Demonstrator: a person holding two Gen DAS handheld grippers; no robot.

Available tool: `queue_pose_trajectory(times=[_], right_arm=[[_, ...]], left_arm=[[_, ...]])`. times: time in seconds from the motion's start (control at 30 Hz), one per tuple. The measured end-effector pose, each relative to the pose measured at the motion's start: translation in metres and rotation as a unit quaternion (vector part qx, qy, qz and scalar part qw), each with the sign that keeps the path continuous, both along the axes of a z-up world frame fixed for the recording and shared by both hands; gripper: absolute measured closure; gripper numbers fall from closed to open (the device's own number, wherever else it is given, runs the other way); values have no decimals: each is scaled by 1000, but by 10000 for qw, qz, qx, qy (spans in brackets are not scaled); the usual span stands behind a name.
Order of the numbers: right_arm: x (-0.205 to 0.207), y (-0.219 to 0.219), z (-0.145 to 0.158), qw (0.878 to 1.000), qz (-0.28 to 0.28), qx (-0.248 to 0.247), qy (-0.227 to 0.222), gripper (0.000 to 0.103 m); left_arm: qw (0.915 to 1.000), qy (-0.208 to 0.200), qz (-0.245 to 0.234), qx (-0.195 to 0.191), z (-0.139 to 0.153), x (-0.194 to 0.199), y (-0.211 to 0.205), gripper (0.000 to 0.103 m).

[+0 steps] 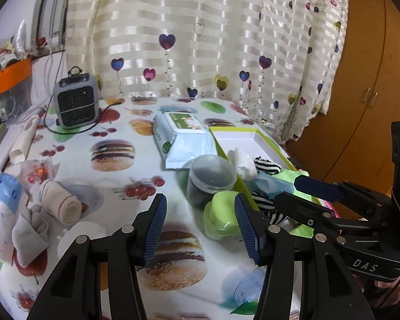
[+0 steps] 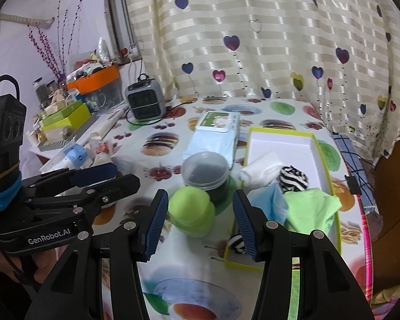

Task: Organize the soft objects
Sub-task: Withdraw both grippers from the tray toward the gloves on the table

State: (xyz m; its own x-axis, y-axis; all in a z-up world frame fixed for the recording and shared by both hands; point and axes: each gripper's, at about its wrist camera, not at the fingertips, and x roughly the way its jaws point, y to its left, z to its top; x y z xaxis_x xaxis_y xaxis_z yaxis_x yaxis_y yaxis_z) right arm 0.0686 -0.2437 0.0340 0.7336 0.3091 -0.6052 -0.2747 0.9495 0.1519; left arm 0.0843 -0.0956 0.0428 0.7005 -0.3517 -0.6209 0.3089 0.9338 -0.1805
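Lime-rimmed white cardboard box (image 2: 282, 144) sits toward the tabletop's (image 1: 114, 176) right edge; its near wall is partly hidden behind the right gripper (image 2: 200, 225). Inside, packed at the near end: white rolled cloth (image 2: 264, 170), black-and-white striped sock (image 2: 293, 178), light blue cloth (image 2: 269, 202), pale green cloth (image 2: 312, 208). Another striped piece (image 2: 237, 242) shows at the box's near corner, mostly hidden.

Both sets of fingers stand apart, gripping nothing. Left gripper (image 1: 198, 228): beige rolled sock (image 1: 61, 205) and grey socks (image 1: 29, 226) lie well left of its fingers, near the left edge. Blurred lime-green lidded container (image 2: 192, 210) shows between the right fingers.
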Motion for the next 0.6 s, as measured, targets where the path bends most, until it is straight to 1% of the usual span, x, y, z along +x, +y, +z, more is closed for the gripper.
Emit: queue_pose_trajectory(times=[0.23,0.6], right_arm=[[1,10,-4,9999,147,-20,79,52],[1,26,-6,9993,343,-34,134,52]], left_arm=[[9999,33,116,6,-5,-4,10,51],[9995,115,284,-91,-10,-8,30,51]])
